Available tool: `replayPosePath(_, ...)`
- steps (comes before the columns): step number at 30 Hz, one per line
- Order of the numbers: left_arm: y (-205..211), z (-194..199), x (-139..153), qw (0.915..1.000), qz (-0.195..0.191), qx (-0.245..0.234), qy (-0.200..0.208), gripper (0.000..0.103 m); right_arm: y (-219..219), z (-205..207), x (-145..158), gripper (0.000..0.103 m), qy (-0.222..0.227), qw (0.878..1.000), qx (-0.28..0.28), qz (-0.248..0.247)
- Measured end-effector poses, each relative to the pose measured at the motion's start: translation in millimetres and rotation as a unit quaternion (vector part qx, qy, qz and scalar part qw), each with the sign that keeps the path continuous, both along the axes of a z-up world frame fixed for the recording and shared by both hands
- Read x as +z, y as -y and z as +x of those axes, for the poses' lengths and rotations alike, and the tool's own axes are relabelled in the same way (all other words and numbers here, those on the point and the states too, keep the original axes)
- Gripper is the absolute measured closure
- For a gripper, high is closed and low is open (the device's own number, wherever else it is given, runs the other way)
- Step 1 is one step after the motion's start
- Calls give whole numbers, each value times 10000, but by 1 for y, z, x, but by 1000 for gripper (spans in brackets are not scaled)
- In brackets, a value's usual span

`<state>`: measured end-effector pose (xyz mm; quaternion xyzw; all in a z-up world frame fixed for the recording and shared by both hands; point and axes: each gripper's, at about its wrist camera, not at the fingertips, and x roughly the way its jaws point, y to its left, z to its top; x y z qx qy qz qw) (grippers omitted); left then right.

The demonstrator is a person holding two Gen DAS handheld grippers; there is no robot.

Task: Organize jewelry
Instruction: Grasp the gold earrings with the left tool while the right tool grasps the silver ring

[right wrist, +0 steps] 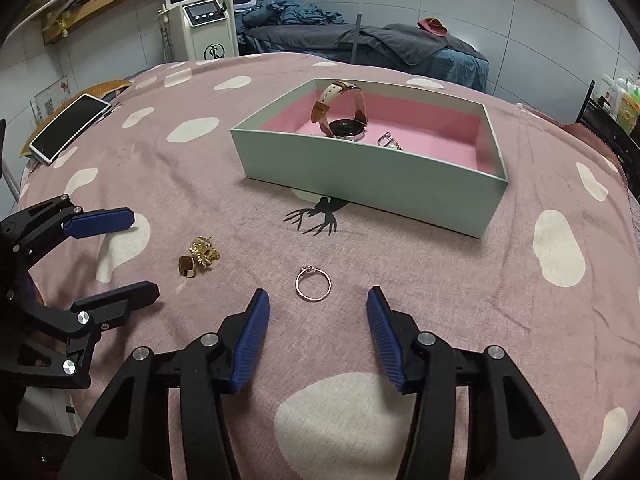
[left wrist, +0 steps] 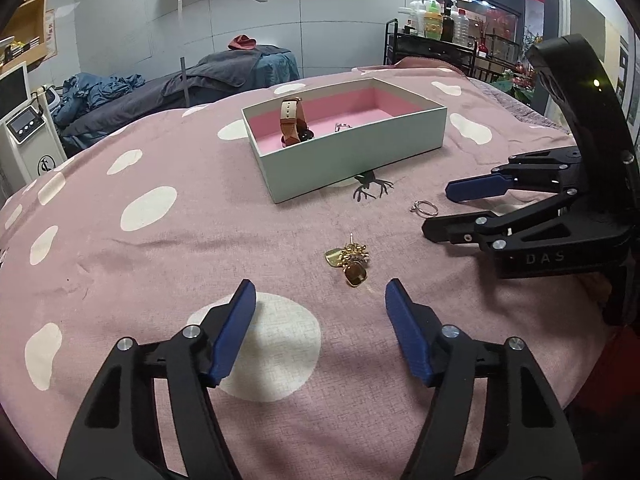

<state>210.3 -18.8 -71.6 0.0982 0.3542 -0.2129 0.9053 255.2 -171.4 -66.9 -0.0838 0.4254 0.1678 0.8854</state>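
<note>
A pale green box (left wrist: 352,160) (right wrist: 360,176) with a pink lining stands on the pink spotted bedspread; a brown-strapped watch (left wrist: 292,124) (right wrist: 344,116) and a silver ring (right wrist: 389,140) lie inside it. A gold earring cluster (left wrist: 348,260) (right wrist: 198,258) lies on the cloth just beyond my left gripper (left wrist: 320,286) (right wrist: 144,252), which is open and touches nothing. A thin ring (right wrist: 310,268) (left wrist: 426,208) lies flat between and just ahead of the tips of my right gripper (right wrist: 318,292) (left wrist: 438,211). That gripper is open too, its pads clear of the ring.
A phone (right wrist: 68,128) rests near the bedspread's far left edge. A white machine with a screen (right wrist: 204,20) and a grey bed stand behind. A black trolley with bottles (left wrist: 432,36) is at the right. A black deer print (right wrist: 320,218) marks the cloth before the box.
</note>
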Motion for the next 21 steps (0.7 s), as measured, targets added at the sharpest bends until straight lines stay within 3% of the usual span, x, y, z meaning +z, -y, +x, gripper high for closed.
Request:
replayPosePath(8,16,9,-8,9997,-30,-149,-184,63,-5,8,-2,66,-31,10000,10,-79)
replayPosePath(16,24,16,-12,9997,16,-152,-187,72,-8,14,-3,79,-54,10000,-12,-81)
replayPosePath(21,24,18,-12,9998,80,-113,-162,86,-9,16,-3,85,-60,9999,-1,-84)
